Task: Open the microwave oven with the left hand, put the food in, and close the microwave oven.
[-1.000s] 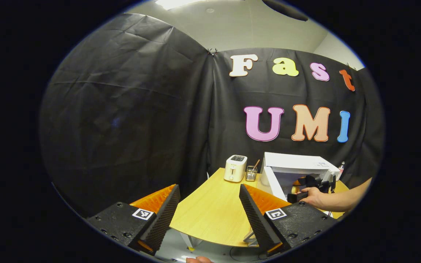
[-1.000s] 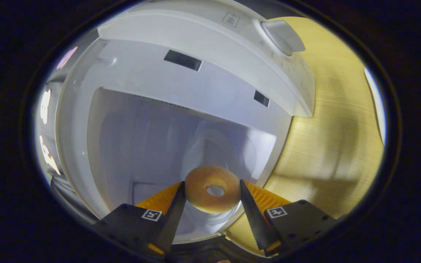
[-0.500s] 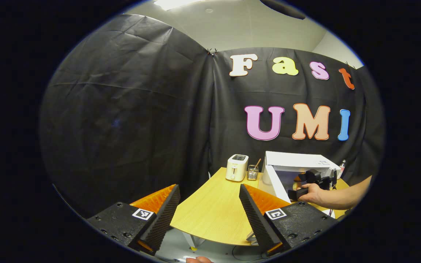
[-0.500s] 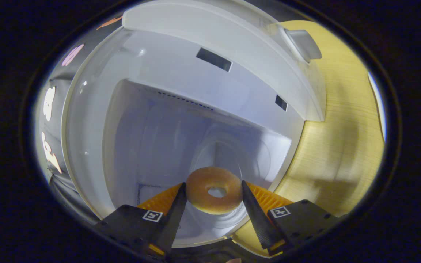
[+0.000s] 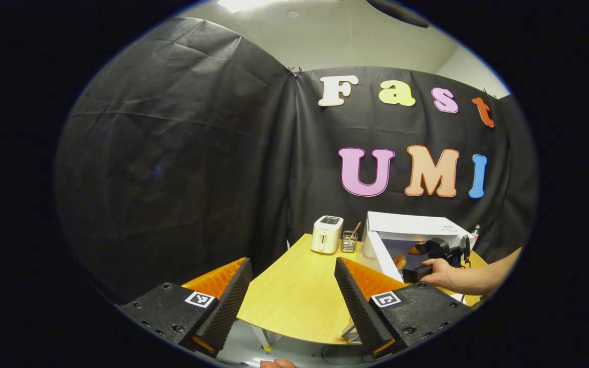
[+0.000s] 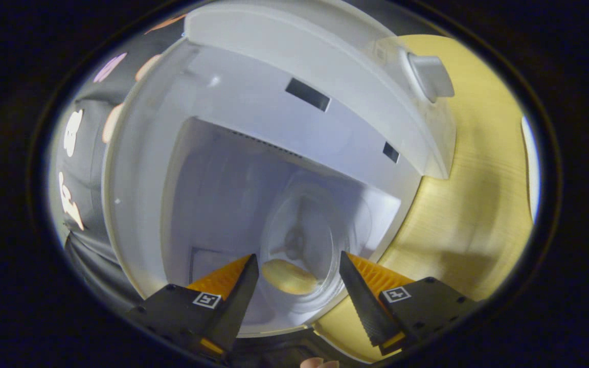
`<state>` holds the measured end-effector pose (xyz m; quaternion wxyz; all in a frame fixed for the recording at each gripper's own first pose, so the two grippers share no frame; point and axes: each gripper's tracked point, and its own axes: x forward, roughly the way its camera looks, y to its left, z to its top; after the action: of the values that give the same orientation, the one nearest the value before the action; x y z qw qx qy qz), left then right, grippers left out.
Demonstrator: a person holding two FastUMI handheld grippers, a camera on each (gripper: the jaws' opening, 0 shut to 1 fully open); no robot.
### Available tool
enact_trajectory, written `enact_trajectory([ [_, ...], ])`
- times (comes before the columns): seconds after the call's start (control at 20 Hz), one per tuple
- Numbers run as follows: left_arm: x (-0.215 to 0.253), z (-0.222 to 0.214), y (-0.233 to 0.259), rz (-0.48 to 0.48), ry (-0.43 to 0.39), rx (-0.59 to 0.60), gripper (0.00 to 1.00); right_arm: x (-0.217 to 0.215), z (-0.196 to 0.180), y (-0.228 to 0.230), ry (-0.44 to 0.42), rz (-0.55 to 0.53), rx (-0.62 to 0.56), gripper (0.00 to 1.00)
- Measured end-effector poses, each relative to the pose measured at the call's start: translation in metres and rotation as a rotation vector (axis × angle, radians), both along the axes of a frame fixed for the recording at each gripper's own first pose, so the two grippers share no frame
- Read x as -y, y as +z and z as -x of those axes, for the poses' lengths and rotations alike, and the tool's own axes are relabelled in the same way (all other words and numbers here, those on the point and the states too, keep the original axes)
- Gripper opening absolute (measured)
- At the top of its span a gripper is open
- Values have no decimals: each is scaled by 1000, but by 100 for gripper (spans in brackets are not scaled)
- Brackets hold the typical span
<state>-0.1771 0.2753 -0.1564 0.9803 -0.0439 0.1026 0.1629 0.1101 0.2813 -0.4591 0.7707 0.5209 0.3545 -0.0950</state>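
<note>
Fingers (image 6: 356,296) of the right gripper (image 6: 298,286) are standing wide apart at the bottom of the right gripper view, gripping nothing. Between and beyond them the doughnut (image 6: 288,276) is lying on the glass turntable (image 6: 315,240) on the floor of the microwave oven (image 6: 253,168), touching neither finger. The oven's cavity is gaping open across the middle of the frame, and its control panel with a knob (image 6: 430,76) is sitting toward the upper right. The wooden desk (image 6: 468,214) is showing along the right side.

In the left gripper view, the left gripper (image 5: 293,291) is hanging at the bottom centre with its fingers (image 5: 230,301) spread wide and nothing between them, well apart from the oven. The desk (image 5: 299,296) is stretching away from them toward the middle of the frame. At the lower right of that view the microwave oven (image 5: 409,227) is standing with its door (image 5: 379,253) swung open, and a person's hand (image 5: 440,273) is holding the right gripper (image 5: 435,250) at the opening. A toaster (image 5: 326,234) and a small wire basket (image 5: 348,241) are standing just left of the oven, near the back of the desk.
</note>
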Motion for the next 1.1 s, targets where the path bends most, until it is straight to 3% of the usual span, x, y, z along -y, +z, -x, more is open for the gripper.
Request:
enact_trajectory([
  [0.3, 3, -7, -14, 30, -35, 2, 93, 14, 42, 17, 132, 58, 40, 88],
  [0.35, 4, -9, -17, 35, -42, 4, 95, 17, 49, 23, 155, 63, 58, 98],
  [0.4, 5, -11, -20, 38, -51, 2, 95, 24, 55, 32, 174, 70, 76, 98],
  [0.45, 6, -13, -23, 40, -61, 3, 96, 31, 61, 44, 192, 79, 102, 88],
  [0.55, 8, -17, -32, 33, -85, -3, 96, 50, 71, 69, 237, 117, 163, 88],
  [0.85, 25, -31, -72, 22, -188, -47, 96, 122, 109, 140, 358, 333, 351, 87],
  [1.0, 32, -41, -85, 40, -220, -54, 94, 156, 116, 172, 358, 436, 418, 87],
  [1.1, 23, -49, -97, 21, -188, -78, 56, 180, 122, 200, 352, 506, 474, 87],
])
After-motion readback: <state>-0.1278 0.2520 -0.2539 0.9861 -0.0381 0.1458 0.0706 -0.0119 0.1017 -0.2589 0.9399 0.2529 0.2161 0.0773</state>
